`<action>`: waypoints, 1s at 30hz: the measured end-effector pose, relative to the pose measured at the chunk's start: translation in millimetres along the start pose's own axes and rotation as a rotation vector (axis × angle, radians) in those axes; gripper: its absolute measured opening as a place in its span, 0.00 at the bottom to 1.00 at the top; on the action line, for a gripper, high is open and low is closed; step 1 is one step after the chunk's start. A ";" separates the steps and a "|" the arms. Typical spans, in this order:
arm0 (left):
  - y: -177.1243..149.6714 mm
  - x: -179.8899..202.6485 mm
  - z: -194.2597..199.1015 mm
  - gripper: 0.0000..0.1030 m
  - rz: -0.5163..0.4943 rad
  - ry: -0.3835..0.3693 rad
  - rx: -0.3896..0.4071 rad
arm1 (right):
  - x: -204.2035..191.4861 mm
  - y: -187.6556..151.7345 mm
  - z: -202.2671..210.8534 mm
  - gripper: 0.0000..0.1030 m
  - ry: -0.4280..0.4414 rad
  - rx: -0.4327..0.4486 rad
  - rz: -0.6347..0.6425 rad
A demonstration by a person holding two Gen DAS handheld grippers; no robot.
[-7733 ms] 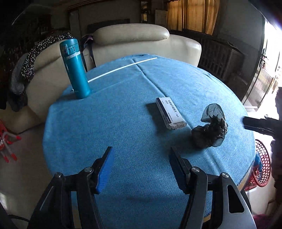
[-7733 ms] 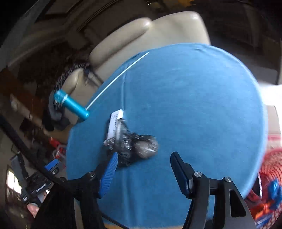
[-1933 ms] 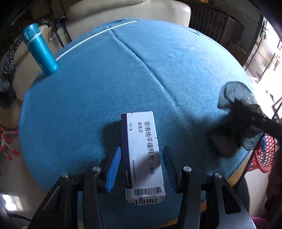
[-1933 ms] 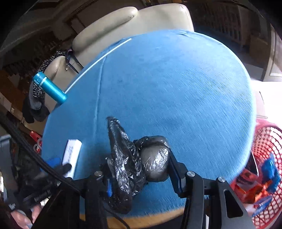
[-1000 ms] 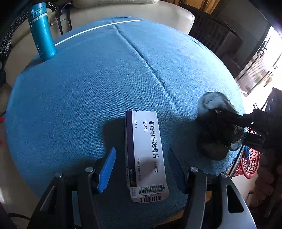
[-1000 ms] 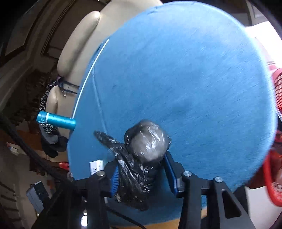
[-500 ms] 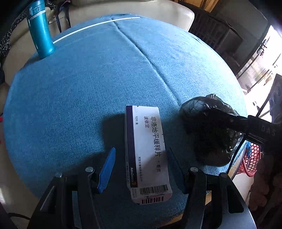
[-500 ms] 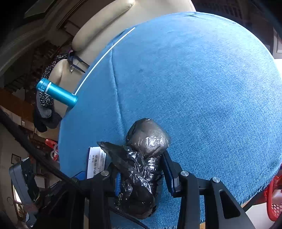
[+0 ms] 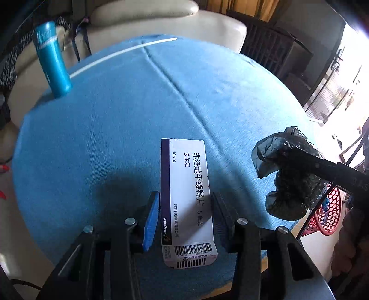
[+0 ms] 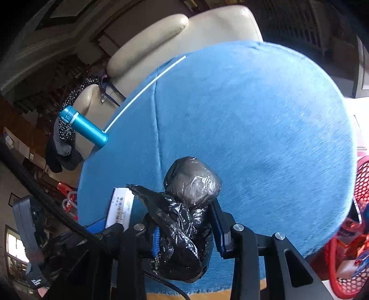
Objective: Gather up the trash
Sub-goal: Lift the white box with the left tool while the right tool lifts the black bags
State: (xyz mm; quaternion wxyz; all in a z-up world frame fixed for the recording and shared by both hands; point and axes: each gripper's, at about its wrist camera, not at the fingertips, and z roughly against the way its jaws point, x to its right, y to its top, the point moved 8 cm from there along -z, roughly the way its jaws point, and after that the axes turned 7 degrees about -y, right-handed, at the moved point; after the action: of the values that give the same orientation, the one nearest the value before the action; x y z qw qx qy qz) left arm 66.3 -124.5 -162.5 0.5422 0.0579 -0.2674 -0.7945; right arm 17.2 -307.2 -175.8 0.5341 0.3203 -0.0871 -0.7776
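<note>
Blue-clothed round table [image 9: 115, 129], cream sofa [image 9: 161, 20], perhaps leather.

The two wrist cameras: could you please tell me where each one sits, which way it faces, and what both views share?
Left wrist: sits on the left gripper, looking forward and down across the blue tablecloth; its own fingers clamp the medicine box.
Right wrist: sits on the right gripper, facing the sofa across the table; its fingers squeeze the black plastic bag.
Shared: box, bag, teal bottle, red basket, and each view shows the other gripper.
</note>
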 end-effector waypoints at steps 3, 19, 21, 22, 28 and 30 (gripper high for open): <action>4.5 12.0 8.3 0.45 -0.038 0.027 0.021 | 5.2 4.7 13.0 0.37 -0.003 0.036 0.004; 36.7 59.9 42.9 0.45 -0.235 0.155 0.134 | 42.1 23.2 74.7 0.37 -0.049 0.196 -0.002; 38.2 66.3 44.6 0.45 -0.253 0.156 0.139 | 46.7 24.4 80.4 0.37 -0.060 0.212 -0.004; 40.8 68.7 42.8 0.45 -0.260 0.158 0.142 | 48.6 24.7 82.9 0.37 -0.065 0.218 -0.004; 45.1 87.6 44.7 0.45 -0.314 0.163 0.165 | 58.8 25.3 96.4 0.37 -0.080 0.246 -0.010; 47.2 91.8 42.9 0.45 -0.329 0.166 0.170 | 62.0 26.1 101.2 0.37 -0.088 0.258 -0.011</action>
State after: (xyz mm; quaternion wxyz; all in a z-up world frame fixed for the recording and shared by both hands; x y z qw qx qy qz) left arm 51.9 -203.6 -84.8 0.4185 0.2116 -0.2749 -0.8394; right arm -36.3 -393.9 -109.5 0.4799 0.3523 -0.2078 -0.7762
